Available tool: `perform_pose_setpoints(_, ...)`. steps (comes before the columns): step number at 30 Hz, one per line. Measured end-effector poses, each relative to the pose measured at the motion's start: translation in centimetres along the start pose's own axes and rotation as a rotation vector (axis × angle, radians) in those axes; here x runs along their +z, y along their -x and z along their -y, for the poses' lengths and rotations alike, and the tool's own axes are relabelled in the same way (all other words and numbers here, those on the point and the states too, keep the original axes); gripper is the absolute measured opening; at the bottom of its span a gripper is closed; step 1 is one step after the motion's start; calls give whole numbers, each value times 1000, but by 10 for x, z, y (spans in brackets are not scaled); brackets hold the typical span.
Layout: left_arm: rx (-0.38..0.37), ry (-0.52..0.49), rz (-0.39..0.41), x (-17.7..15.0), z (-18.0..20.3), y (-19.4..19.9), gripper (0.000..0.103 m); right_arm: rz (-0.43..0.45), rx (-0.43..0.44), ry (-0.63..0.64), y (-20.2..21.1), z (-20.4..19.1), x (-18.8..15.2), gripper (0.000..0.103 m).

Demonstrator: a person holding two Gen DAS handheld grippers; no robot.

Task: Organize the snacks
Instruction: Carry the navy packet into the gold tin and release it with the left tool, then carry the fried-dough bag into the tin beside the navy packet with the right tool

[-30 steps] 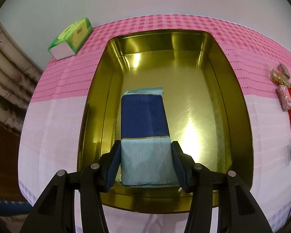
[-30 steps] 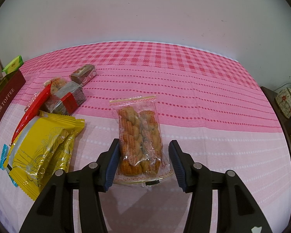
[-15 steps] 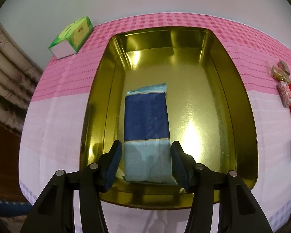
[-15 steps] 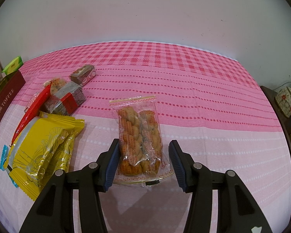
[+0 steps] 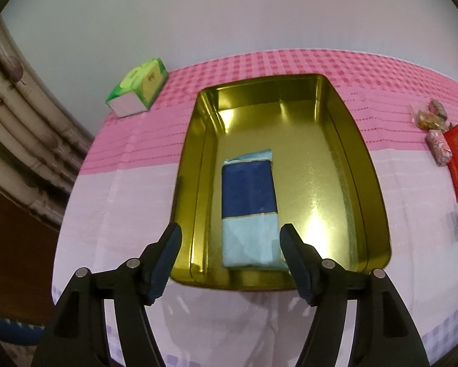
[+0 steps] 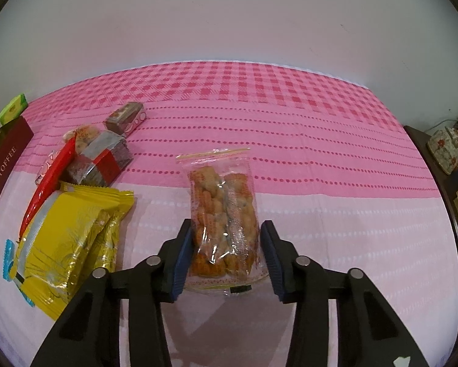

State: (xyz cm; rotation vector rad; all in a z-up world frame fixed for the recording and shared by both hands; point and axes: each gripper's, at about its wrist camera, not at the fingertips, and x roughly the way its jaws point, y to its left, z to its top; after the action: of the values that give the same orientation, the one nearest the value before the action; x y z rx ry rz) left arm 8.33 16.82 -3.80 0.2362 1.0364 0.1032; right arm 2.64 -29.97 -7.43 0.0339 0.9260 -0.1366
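Observation:
A gold tin (image 5: 360, 159) stands on the pink checked cloth. A dark-blue and pale-blue packet (image 5: 249, 192) lies flat inside it near the left wall. My left gripper (image 5: 230, 229) hovers above the tin's near rim. Its jaws are opening and stand wide of the packet, touching nothing. In the right wrist view a clear bag of fried dough twists (image 6: 223, 214) lies on the cloth. My right gripper (image 6: 226, 226) is closing on the bag's near half, and both pads touch its sides.
Left of the bag lie yellow packets (image 6: 67, 244), a red packet (image 6: 48, 183), dark wrapped cakes (image 6: 103, 162) and a small box (image 6: 125, 117). The tin's dark-red side (image 6: 5, 159) is at far left. A green tissue box (image 5: 138, 87) stands behind the tin, and loose snacks (image 5: 440, 146) lie to its right.
My left gripper let go of the blue packet, opened wide and drew back and up; the packet stays in the tin. My right jaws narrowed onto the bag of twists.

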Motion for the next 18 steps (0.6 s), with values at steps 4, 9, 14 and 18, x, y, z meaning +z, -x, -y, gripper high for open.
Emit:
perform_pose_setpoints(4, 5, 13, 28, -7, -5, 11, 72, -10, -39, -17, 0, -5, 1, 37)
perform_pose_setpoints(9, 20, 31, 61, -12, -11, 18, 76, -17, -95, -40, 4, -4, 3, 37)
perform_pose_setpoints(14, 7, 67, 68, -17, -19, 18, 79, 9, -135, -43, 22, -6, 11, 37)
perform_pose_setpoints(18, -12, 104, 56, -19, -27, 15, 84, 48, -117, -12, 46, -25, 23, 37)
